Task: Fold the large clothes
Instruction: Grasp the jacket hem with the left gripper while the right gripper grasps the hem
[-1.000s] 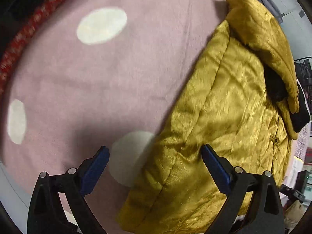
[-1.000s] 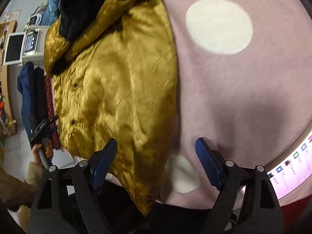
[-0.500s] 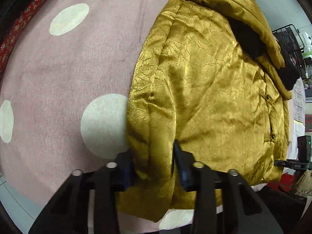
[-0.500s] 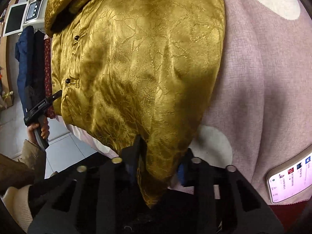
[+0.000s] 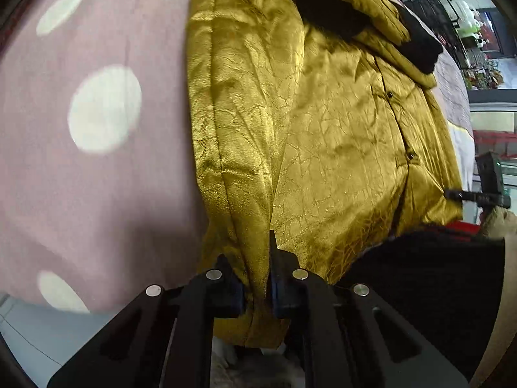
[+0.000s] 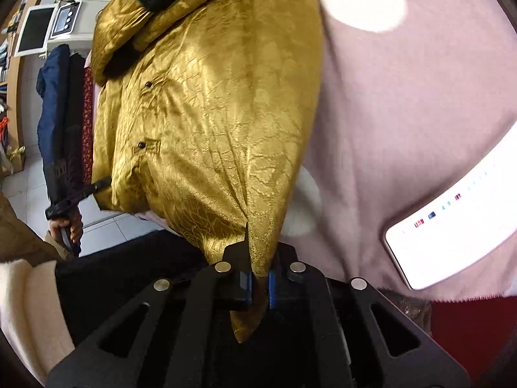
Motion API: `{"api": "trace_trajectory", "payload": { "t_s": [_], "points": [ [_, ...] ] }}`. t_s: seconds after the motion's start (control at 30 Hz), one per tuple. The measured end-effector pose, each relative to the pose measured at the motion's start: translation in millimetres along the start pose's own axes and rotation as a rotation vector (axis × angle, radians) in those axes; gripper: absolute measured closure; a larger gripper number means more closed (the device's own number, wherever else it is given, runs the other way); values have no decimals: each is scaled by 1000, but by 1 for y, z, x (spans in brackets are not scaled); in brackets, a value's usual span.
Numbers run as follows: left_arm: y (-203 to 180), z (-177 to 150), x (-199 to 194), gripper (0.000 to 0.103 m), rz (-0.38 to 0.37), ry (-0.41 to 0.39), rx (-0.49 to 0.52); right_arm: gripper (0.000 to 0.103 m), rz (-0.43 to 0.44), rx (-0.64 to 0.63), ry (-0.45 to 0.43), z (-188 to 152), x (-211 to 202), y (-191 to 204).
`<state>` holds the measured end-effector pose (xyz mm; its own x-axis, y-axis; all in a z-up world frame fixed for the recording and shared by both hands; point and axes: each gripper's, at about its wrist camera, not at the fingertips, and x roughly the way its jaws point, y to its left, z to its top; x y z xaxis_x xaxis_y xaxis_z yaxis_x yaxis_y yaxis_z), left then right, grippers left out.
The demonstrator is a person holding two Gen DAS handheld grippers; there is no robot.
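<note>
A large shiny golden jacket (image 5: 323,129) with black lining lies on a pink bedspread with white dots (image 5: 97,129). My left gripper (image 5: 257,287) is shut on the jacket's hem at its left bottom corner, and the fabric is lifted there. In the right wrist view the same jacket (image 6: 219,113) fills the middle. My right gripper (image 6: 259,286) is shut on its right bottom corner, with a point of fabric hanging below the pads. The pink bedspread (image 6: 387,113) lies to its right.
The right gripper shows at the right edge of the left wrist view (image 5: 478,197); the left gripper and hand show at the left of the right wrist view (image 6: 68,213). A white strip with print (image 6: 452,226) lies on the bedspread. Hanging clothes (image 6: 61,113) and a monitor (image 6: 34,29) stand beyond.
Both grippers went from open above the hem to shut on the jacket's bottom corners. They have since raised the hem, and the fabric bunches upward.
</note>
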<state>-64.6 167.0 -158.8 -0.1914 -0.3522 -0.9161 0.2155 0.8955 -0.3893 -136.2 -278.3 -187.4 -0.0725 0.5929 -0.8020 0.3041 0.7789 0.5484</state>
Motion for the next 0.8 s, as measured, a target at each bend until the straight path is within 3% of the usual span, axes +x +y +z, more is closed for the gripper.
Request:
{"api": "trace_trajectory", "payload": {
  "t_s": [0.1,0.23,0.4,0.6,0.8],
  "points": [
    [-2,-5,12,93,-23,50,-17,97,-19,26,21,-8,7,-8],
    [4,6,15,93,-50,52,-86,97,-21,37,43,-5,19,-4],
    [-4,26,7,93,-24,49,-31,97,-26,-40,57,20,22,25],
    [-27,43,-10,93,-51,-54,-35,97,2,-85,-10,48,-3,42],
    [-43,90,-45,93,-76,-183,-22,96,17,-115,-114,95,-44,49]
  ]
}}
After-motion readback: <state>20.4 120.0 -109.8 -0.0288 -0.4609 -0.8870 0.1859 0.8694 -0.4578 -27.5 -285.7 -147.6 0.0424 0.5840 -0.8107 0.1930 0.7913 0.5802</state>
